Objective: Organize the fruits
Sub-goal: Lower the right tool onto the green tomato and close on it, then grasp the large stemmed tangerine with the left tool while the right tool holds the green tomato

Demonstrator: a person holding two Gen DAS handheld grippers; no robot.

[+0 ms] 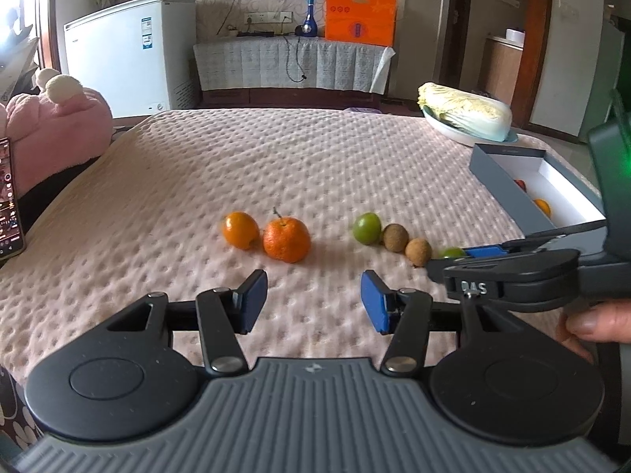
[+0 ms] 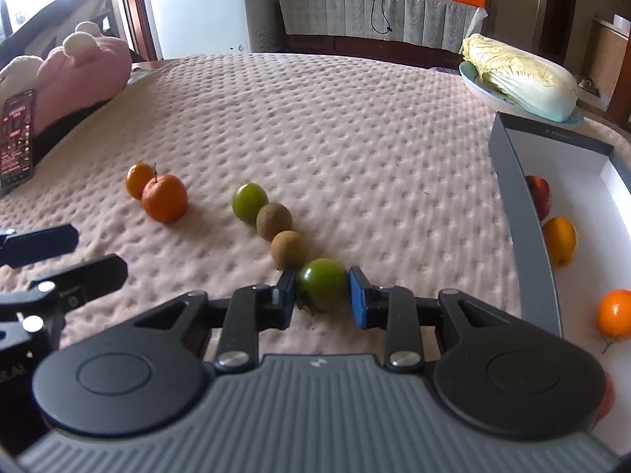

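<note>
Green tomato [image 2: 321,283] between right gripper [image 2: 321,295] pads

Two low, close wrist views, perhaps angled downward, sharing fruit row [image 1: 394,236].

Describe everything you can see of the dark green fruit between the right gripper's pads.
The dark green fruit is round, smooth and glossy, with a dried dark stalk end at its lower left. It sits on the pink quilt, last in a row beside a brown fruit that it seems to touch. The right hand-held gripper has a blue pad against each side.
</note>
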